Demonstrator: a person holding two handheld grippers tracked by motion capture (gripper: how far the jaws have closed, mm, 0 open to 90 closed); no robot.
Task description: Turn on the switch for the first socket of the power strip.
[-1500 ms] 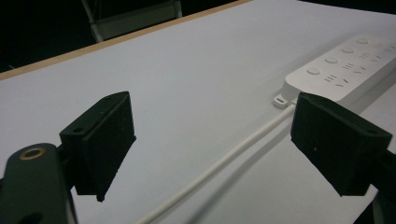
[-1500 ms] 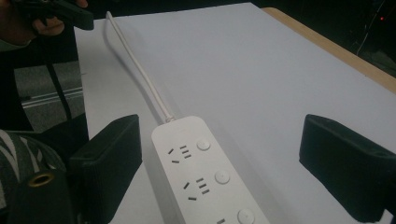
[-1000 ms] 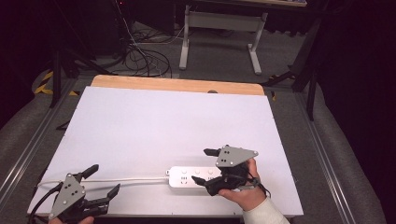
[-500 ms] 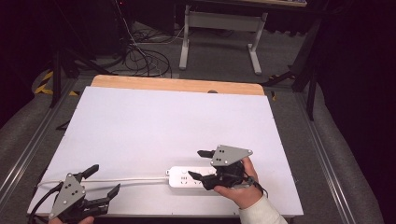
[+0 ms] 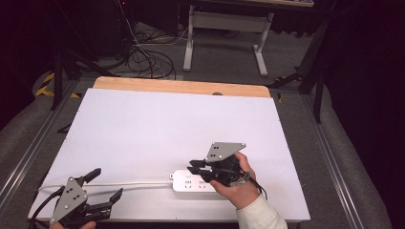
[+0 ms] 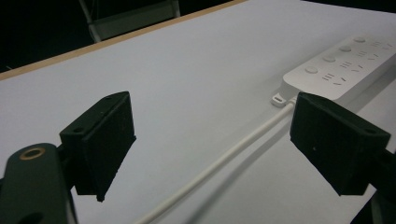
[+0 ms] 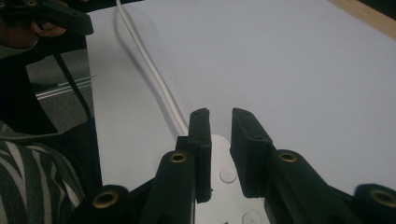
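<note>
Right gripper (image 5: 197, 168), jaws just narrowed to a slit, seemingly gripping nothing, hovers above the strip (image 5: 193, 182), lying crosswise; left gripper (image 5: 106, 187) gapes by the cord (image 5: 133, 183).

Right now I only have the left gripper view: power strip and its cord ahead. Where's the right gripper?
Observer: The high view has the right gripper over the cord end of the power strip.
Operator: Jaws?
Observer: They have just been closing. The right gripper view shows a narrow gap left, nothing between the pads, and the strip's top showing below the gap.
Operator: Where does the cord go behind my camera?
Observer: From above, the white cord passes under the left gripper, whose jaws are open, and runs on toward the table's left edge.
</note>
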